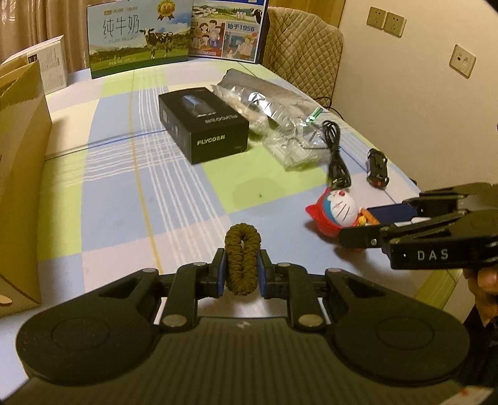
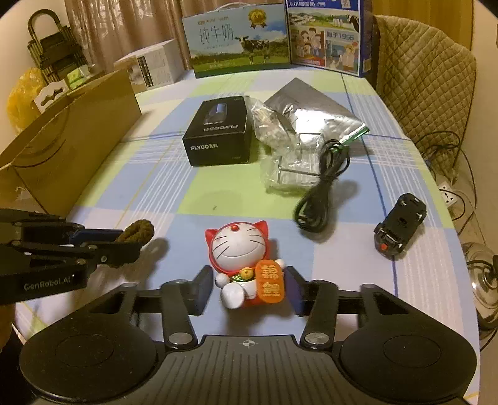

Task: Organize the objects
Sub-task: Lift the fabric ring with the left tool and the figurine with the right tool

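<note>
The left gripper (image 1: 242, 270) was clamped shut, angled downward. The right gripper (image 2: 249, 288) was angled downward, jaws parted, pads touching nothing.

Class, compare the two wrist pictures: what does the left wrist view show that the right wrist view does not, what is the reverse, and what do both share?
Only the left wrist view: wall sockets.
Only the right wrist view: a yellow bag, a power strip and a metal lid on the floor.
Both: the cat toy, toy car, black cable, black box, cardboard box, and the hair tie in the left gripper.
</note>
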